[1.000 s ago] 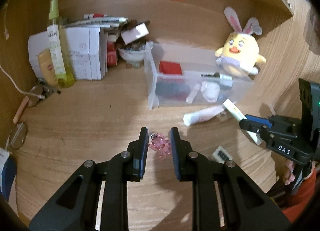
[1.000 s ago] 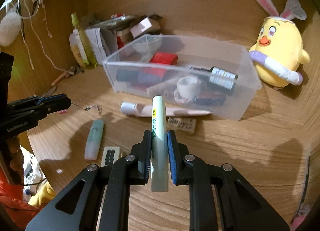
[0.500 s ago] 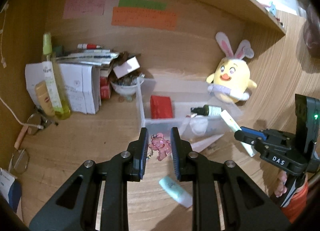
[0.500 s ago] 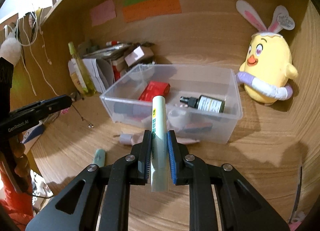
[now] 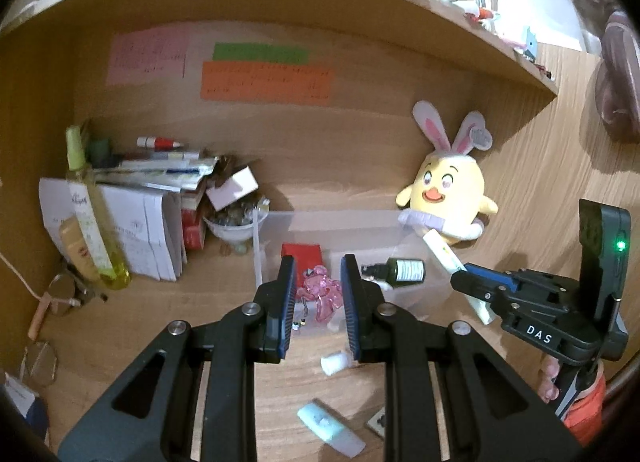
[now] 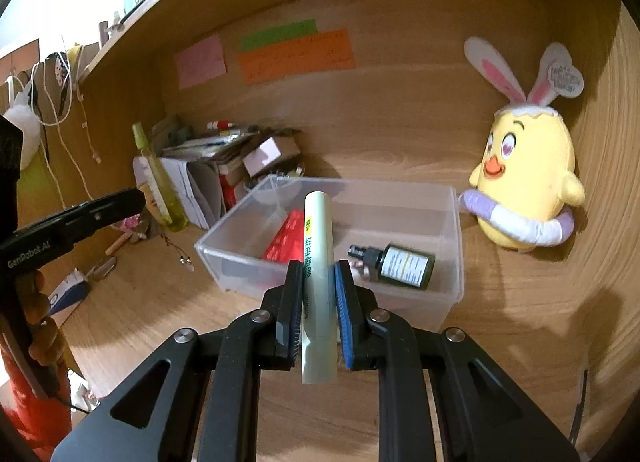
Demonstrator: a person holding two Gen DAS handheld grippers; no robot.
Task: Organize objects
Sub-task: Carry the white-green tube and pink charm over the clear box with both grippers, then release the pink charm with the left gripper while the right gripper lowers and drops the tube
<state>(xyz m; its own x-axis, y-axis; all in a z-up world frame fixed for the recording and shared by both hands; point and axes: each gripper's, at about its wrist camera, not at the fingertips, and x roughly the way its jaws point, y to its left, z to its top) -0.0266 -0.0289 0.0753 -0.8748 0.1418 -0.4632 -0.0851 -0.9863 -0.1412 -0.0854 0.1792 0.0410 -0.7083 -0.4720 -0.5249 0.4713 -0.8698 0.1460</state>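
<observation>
- The left tool (image 5: 318, 302) is matte black, with open triangular cut-outs in its two arms, round silver screws at the joints, and ribbed blue pads (image 5: 289, 308) lining the inner faces.
- The right tool (image 6: 317, 308) has the same black frame, silver screws and blue pads (image 6: 343, 314).
- Seen from the left wrist, the right tool's body bears white letters "DAS" and a lit green lamp.
- The left tool's side reads "GenRobot.AI".
- Bare fingers and an orange-red sleeve show at both handles.
</observation>
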